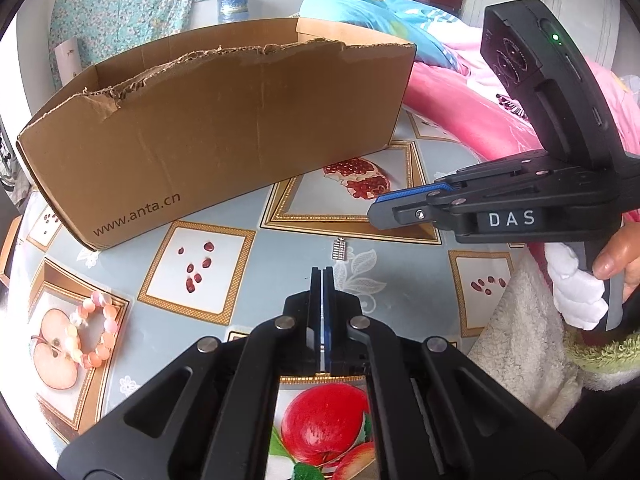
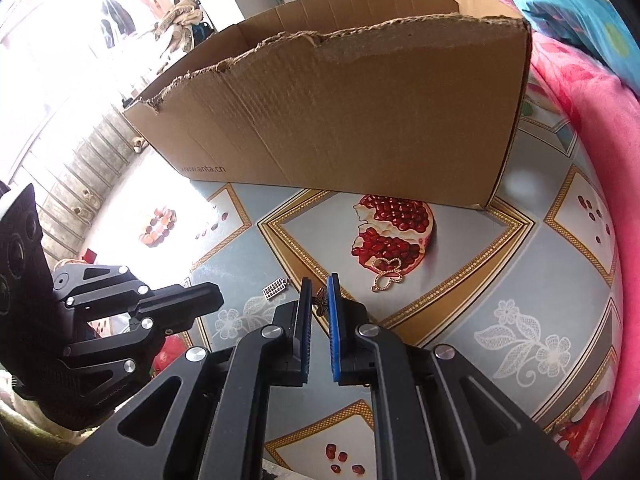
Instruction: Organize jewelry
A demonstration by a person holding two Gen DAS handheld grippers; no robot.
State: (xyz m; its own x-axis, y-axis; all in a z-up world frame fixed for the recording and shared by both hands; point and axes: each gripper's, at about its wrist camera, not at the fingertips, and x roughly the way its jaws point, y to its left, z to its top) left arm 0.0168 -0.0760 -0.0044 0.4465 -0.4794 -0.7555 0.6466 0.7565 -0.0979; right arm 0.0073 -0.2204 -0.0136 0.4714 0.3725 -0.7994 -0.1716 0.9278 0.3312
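Pinching a small charm, right gripper near box's wall; left gripper pressed together.

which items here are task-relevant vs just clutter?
Job:
- bead bracelet
- silver bar charm
- gold butterfly pendant
- small dark butterfly charm between the right gripper fingers
- cardboard box, probably the destination

Lying about:
- pink blanket
- water jug
- fruit-print tablecloth
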